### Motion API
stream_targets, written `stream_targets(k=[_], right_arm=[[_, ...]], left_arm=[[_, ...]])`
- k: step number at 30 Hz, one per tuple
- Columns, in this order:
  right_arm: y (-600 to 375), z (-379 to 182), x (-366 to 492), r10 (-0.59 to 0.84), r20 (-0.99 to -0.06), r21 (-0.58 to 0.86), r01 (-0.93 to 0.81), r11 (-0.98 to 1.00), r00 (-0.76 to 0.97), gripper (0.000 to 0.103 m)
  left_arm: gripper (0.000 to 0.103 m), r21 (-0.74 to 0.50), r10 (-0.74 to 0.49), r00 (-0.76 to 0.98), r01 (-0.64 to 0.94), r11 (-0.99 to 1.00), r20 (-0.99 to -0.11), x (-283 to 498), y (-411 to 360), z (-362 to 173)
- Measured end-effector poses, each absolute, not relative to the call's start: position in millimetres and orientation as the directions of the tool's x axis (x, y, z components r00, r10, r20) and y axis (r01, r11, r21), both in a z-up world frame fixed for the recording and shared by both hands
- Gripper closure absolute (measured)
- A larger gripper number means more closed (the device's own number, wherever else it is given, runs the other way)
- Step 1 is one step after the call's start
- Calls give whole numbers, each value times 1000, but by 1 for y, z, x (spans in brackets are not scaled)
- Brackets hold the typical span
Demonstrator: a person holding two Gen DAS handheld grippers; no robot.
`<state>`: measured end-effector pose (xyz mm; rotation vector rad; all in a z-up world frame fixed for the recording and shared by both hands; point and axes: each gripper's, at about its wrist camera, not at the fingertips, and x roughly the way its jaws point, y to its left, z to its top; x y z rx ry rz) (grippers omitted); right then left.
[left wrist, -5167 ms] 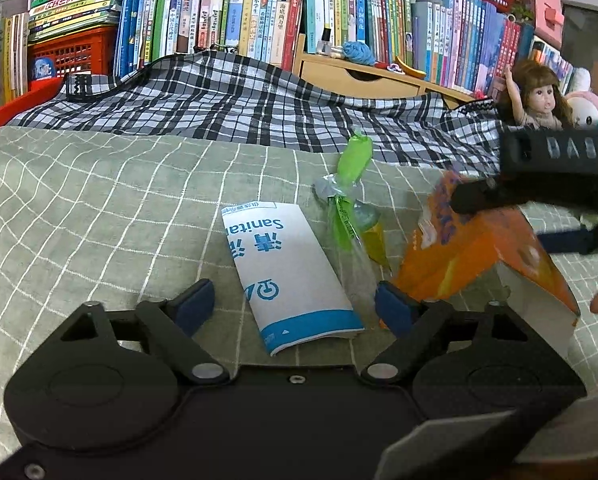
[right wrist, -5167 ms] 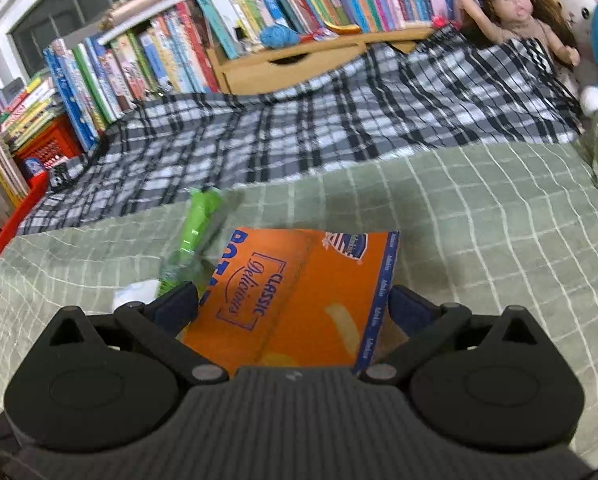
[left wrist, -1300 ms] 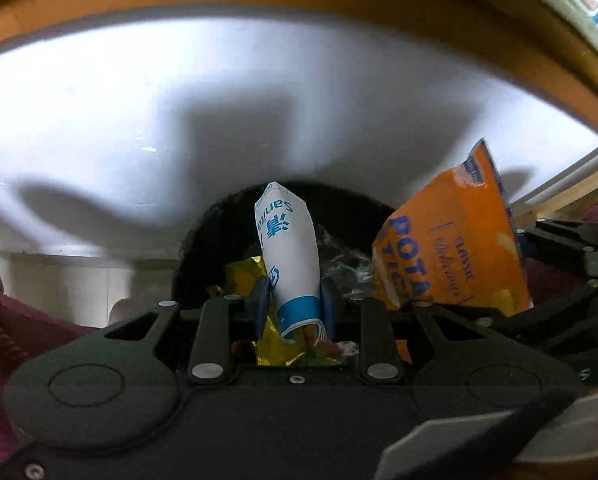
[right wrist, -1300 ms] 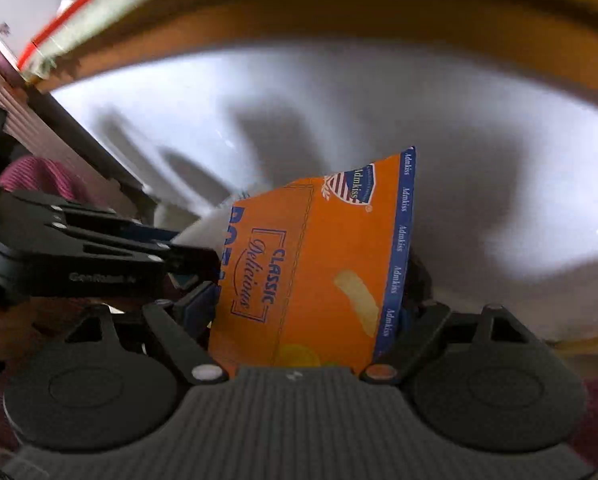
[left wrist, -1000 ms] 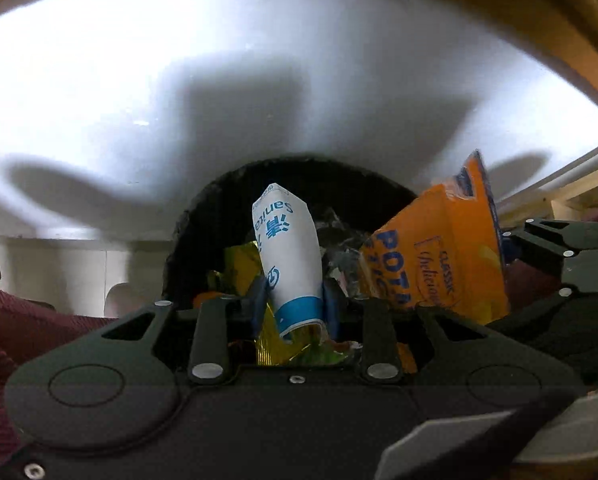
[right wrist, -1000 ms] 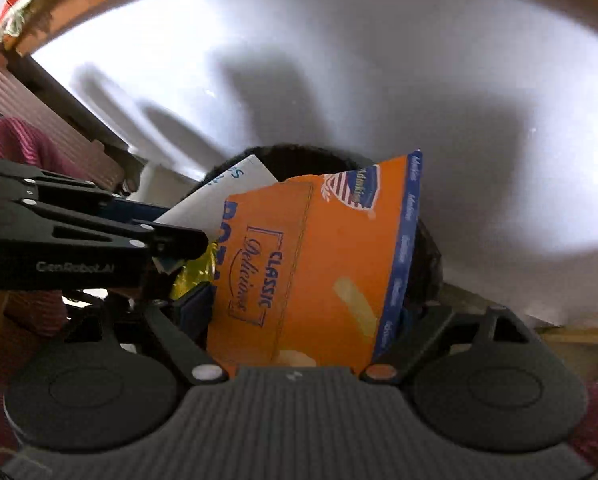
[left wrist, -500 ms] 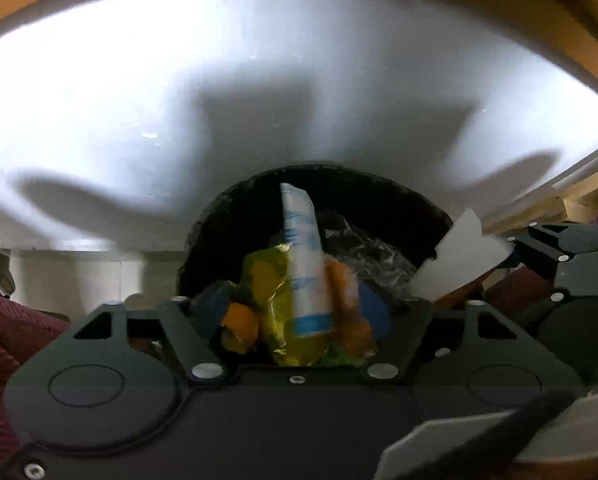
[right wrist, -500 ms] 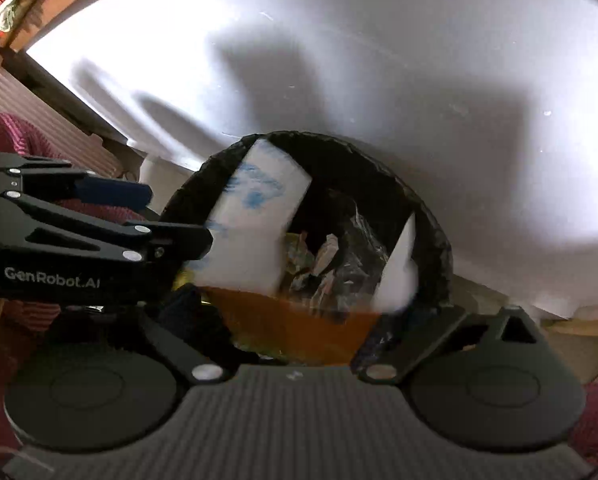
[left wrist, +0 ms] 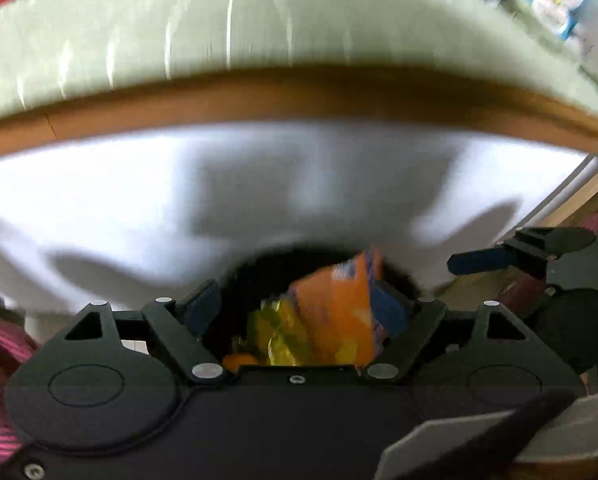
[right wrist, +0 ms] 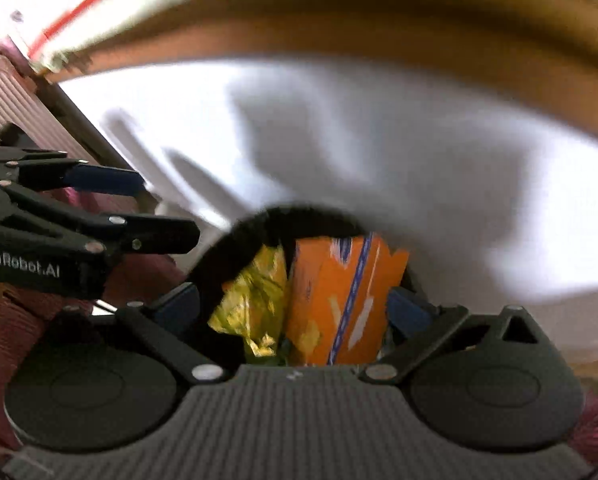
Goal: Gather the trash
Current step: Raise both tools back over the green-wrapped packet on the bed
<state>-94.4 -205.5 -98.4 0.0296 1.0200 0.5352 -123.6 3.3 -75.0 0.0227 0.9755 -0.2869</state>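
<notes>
Orange chip bag (right wrist: 339, 296), creased, is seen upright in black bin (right wrist: 255, 228) beside yellow wrapper (right wrist: 255, 296); left gripper (left wrist: 299, 312), jaws just opened, and right gripper (right wrist: 295, 308) are held wide, empty.

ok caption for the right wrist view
Open right gripper above a black bin holding the orange snack box and yellow wrapper.

Pale green checked bedcover (left wrist: 259, 32) over a wooden bed rail (left wrist: 299, 96), white shadowed panel (left wrist: 139, 184) below, seemingly the bed's side.

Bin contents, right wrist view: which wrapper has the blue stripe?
The orange chip bag, standing on the right. The crumpled yellow wrapper beside it has none.
</notes>
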Motion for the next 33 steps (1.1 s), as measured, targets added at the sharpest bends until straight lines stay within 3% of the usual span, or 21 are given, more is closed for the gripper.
stream_targets(k=[9, 14, 18, 25, 33], right_arm=[[-232, -5, -98, 470, -623, 210, -446, 870, 625, 0], [-244, 21, -77, 378, -544, 136, -366, 921, 749, 2], [-246, 30, -52, 306, -496, 134, -277, 952, 812, 10], [-231, 31, -3, 260, -488, 70, -259, 963, 833, 23], [-213, 19, 49, 269, -524, 79, -269, 960, 808, 35]], left_arm=[[14, -174, -318, 687, 274, 946, -653, -112, 15, 16], [14, -149, -300, 746, 264, 953, -595, -82, 11, 50], [14, -156, -302, 766, 260, 953, -567, -43, 3, 71], [14, -192, -299, 781, 231, 954, -548, 39, -13, 88], [32, -184, -287, 747, 220, 958, -600, 125, -33, 76]])
